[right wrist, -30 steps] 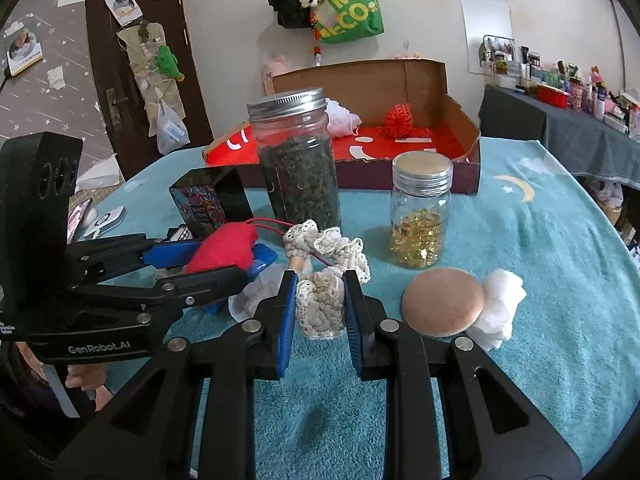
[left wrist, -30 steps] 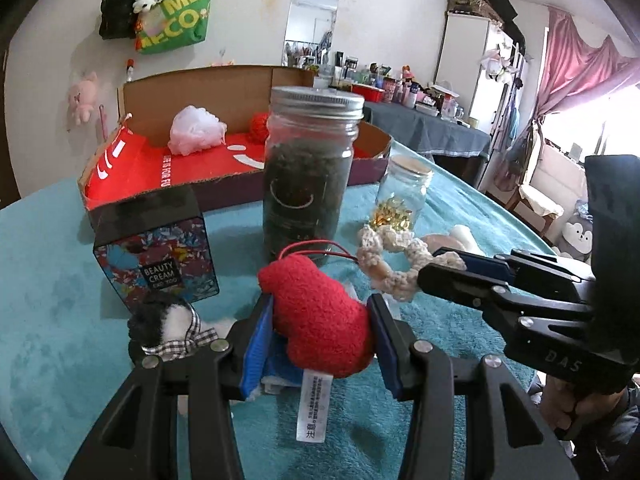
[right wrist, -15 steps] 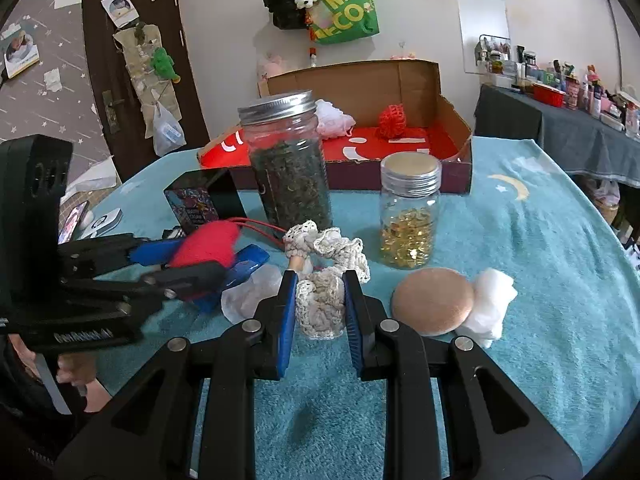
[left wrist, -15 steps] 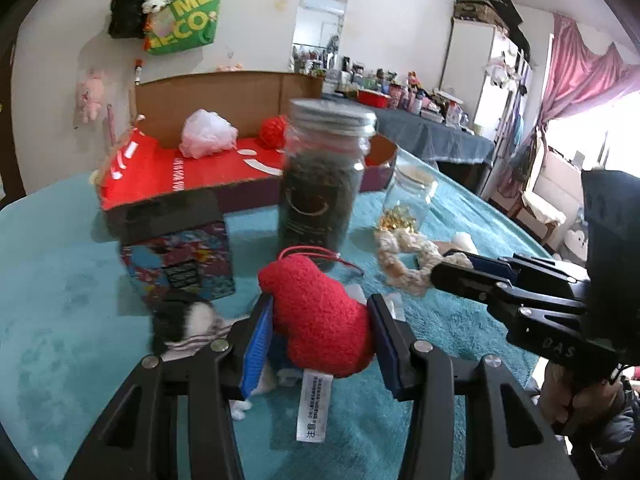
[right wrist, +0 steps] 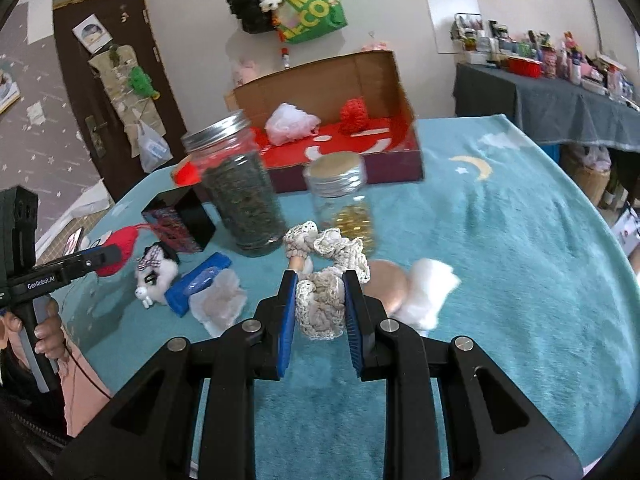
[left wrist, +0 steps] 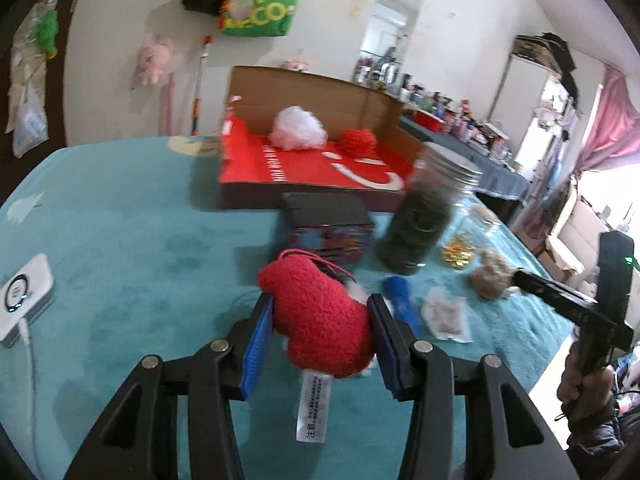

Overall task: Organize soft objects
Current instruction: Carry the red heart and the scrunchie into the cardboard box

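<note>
My left gripper point(left wrist: 320, 320) is shut on a red plush toy point(left wrist: 320, 320) with a white label, held above the teal table; it also shows in the right wrist view point(right wrist: 116, 252). My right gripper point(right wrist: 320, 300) is shut on a cream crochet scrunchie point(right wrist: 324, 304), lifted off the table; the scrunchie also shows in the left wrist view point(left wrist: 490, 280). An open cardboard box point(left wrist: 312, 164) with a red floor stands at the back and holds a white pouf point(left wrist: 298, 133) and a red yarn ball point(left wrist: 358, 142). A small plush dog point(right wrist: 154, 276) lies on the table.
A tall jar of dark leaves point(right wrist: 240, 196), a small jar of gold capsules point(right wrist: 344, 200) and a black patterned carton point(right wrist: 180, 220) stand before the box. A blue packet point(right wrist: 198, 284), crumpled tissue point(right wrist: 218, 304), a tan puff point(right wrist: 386, 284) and white cotton point(right wrist: 426, 292) lie nearby. A white device point(left wrist: 24, 300) lies left.
Both grippers have risen with their loads. The left one has swung left and up, so the box and jars now sit to its right. The plush dog stays on the table.
</note>
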Tool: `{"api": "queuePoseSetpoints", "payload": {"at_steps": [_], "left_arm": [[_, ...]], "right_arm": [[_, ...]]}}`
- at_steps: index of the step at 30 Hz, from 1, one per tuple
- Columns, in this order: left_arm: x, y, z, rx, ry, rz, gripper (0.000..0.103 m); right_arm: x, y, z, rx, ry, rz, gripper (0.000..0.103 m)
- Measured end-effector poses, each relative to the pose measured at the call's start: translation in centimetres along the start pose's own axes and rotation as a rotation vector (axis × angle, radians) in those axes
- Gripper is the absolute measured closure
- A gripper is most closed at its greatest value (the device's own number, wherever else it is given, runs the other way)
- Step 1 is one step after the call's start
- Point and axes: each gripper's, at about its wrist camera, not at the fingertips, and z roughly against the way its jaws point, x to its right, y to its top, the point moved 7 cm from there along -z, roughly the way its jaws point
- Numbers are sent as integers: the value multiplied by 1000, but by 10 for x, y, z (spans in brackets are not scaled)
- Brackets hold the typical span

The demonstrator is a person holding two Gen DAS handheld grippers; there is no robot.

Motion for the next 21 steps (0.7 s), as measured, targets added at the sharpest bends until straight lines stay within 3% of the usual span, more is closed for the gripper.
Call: {"api": "queuePoseSetpoints", "payload": {"at_steps": [4,8,14,21], "left_arm": [[-25,3,-1,-15,43,28,54],[-43,8,-11,-31,70,-7,54],[-55,23,-25,-31,31,-125,54],[-70,54,-39,-38,-33,-144,54]], "right_arm": [[12,3,4,2,-36,-2,82],[23,9,5,-4,-60,0,82],[40,23,-2,-31,-58,45,82],[67,47,-20,-83,30,-17,82]]}}
